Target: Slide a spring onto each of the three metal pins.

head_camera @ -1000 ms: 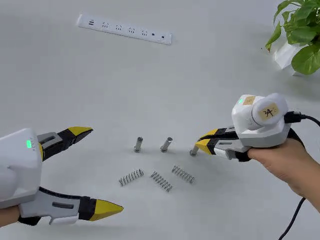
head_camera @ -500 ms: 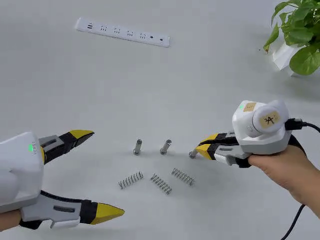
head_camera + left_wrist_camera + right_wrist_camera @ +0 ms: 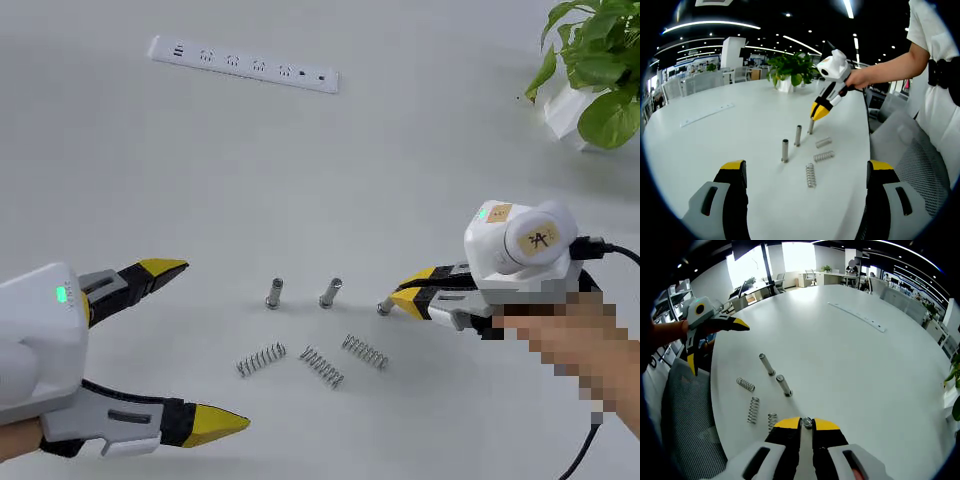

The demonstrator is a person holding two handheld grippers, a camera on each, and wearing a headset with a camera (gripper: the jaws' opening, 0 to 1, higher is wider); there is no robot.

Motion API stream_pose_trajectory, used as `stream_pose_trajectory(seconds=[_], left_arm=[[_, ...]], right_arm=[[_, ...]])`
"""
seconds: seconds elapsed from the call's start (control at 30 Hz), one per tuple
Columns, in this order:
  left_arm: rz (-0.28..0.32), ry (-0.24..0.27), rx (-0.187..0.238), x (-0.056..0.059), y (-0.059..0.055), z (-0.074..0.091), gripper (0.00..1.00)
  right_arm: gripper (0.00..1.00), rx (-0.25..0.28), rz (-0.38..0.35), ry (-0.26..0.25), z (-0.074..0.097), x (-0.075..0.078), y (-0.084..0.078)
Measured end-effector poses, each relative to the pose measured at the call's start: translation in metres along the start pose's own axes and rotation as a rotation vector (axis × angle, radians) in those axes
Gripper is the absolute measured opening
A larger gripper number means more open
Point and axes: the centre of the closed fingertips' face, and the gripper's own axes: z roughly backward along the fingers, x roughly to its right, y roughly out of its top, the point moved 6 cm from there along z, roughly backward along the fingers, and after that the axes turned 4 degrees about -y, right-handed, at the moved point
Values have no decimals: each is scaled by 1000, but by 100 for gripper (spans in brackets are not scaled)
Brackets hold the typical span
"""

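Three metal pins stand in a row on the white table: left pin [image 3: 274, 293], middle pin [image 3: 331, 292], right pin [image 3: 385, 306]. In front of them lie three loose springs [image 3: 261, 359] [image 3: 322, 366] [image 3: 365, 351]. My right gripper [image 3: 407, 291] has its jaws drawn together on the top of the right pin [image 3: 806, 422]. My left gripper [image 3: 195, 345] is held wide open at the left, well apart from the pins and springs, with nothing between its fingers. From the left gripper view the pins [image 3: 798, 135] and springs [image 3: 810, 175] lie ahead.
A white power strip [image 3: 244, 64] lies at the far side of the table. A potted plant [image 3: 595, 70] stands at the far right corner. A black cable [image 3: 585, 450] trails from the right gripper. Mesh chairs [image 3: 910, 150] stand at the table's edge.
The view has shifted a little. Both grippers keep their places, the right one staying at the right pin and the left one staying open.
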Motion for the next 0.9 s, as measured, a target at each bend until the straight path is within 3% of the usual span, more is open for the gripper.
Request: stream_pose_trajectory(seconds=[0.9], left_arm=[[-4, -2, 0, 1, 0, -1, 99]], right_arm=[[10, 0, 7, -6, 1, -1, -4]])
